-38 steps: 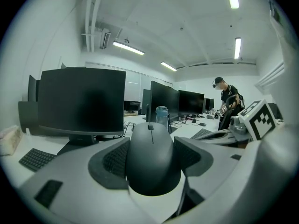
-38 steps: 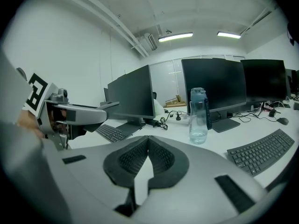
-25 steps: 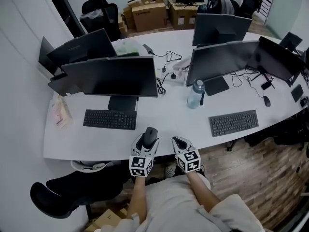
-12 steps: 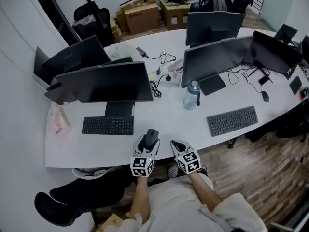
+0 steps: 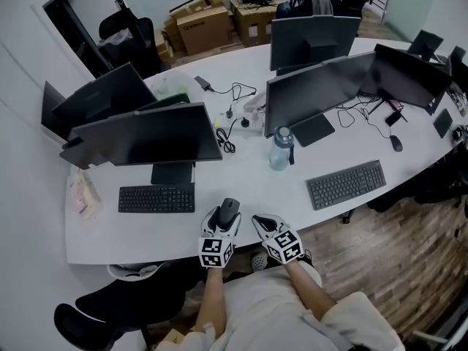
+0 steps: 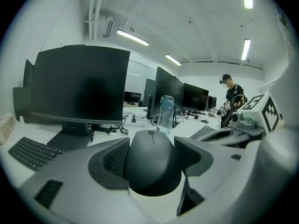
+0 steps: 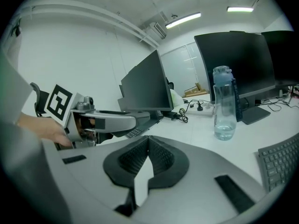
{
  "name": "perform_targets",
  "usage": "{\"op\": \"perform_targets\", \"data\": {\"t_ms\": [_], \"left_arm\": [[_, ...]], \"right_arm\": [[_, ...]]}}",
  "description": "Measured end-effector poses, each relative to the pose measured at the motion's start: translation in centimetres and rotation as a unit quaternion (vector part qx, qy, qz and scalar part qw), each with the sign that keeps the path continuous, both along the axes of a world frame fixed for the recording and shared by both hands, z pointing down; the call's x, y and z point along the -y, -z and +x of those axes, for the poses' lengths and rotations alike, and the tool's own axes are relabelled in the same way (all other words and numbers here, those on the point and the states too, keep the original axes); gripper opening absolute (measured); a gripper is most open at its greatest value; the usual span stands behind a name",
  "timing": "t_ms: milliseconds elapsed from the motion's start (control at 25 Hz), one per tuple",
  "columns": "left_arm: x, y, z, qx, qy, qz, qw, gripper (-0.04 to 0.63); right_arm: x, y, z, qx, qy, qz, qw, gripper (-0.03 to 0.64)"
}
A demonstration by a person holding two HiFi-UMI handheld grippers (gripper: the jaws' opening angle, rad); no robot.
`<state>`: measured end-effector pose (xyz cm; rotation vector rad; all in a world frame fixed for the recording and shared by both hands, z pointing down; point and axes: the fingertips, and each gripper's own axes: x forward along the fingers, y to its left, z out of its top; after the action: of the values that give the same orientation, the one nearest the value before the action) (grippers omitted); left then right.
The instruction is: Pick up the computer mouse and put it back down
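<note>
Computer mouse point(image 6: 152, 160), black, sits between the left gripper point(image 5: 225, 216) jaws. Both ribbed pads press on its flanks, and the scroll wheel points away from the person. It's at the near edge of the white desk point(image 5: 241, 178); can't tell if its base touches the desktop. Right gripper point(image 7: 148, 141) is just beside it on the right, jaws closed together, nothing in them.

Around, on the desk:
- dark monitor point(image 5: 146, 134) ahead-left
- second monitor point(image 5: 318, 93) ahead-right
- black keyboard point(image 5: 156, 198) under the first monitor, left of the mouse
- grey keyboard point(image 5: 346, 183) well off to the right
- clear water bottle point(image 5: 281, 149) between the monitors, ahead of both grippers

Bare desktop lies between mouse and bottle.
</note>
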<state>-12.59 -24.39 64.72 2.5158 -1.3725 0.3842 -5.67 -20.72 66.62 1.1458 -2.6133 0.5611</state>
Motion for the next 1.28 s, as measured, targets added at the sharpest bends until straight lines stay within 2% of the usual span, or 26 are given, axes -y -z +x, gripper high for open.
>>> {"op": "perform_targets", "data": {"t_ms": [160, 520, 920, 1280], "left_arm": [[1.4, -0.9, 0.7, 0.005, -0.002, -0.006, 1.0000, 0.304], [4.7, -2.9, 2.9, 0.018, -0.008, -0.019, 0.9996, 0.302], [7.5, -8.4, 4.0, 0.067, -0.006, -0.087, 0.9939, 0.304], [9.8, -12.1, 5.1, 0.076, -0.004, -0.140, 0.9872, 0.304]], "right_arm": [[0.8, 0.2, 0.3, -0.027, 0.016, 0.022, 0.999, 0.006], [3.7, 0.1, 3.4, -0.013, -0.003, 0.008, 1.000, 0.006], [6.5, -1.8, 5.1, -0.025, 0.020, -0.020, 0.999, 0.007], [9.4, -2.7, 7.0, -0.021, 0.016, -0.038, 0.999, 0.008]]}}
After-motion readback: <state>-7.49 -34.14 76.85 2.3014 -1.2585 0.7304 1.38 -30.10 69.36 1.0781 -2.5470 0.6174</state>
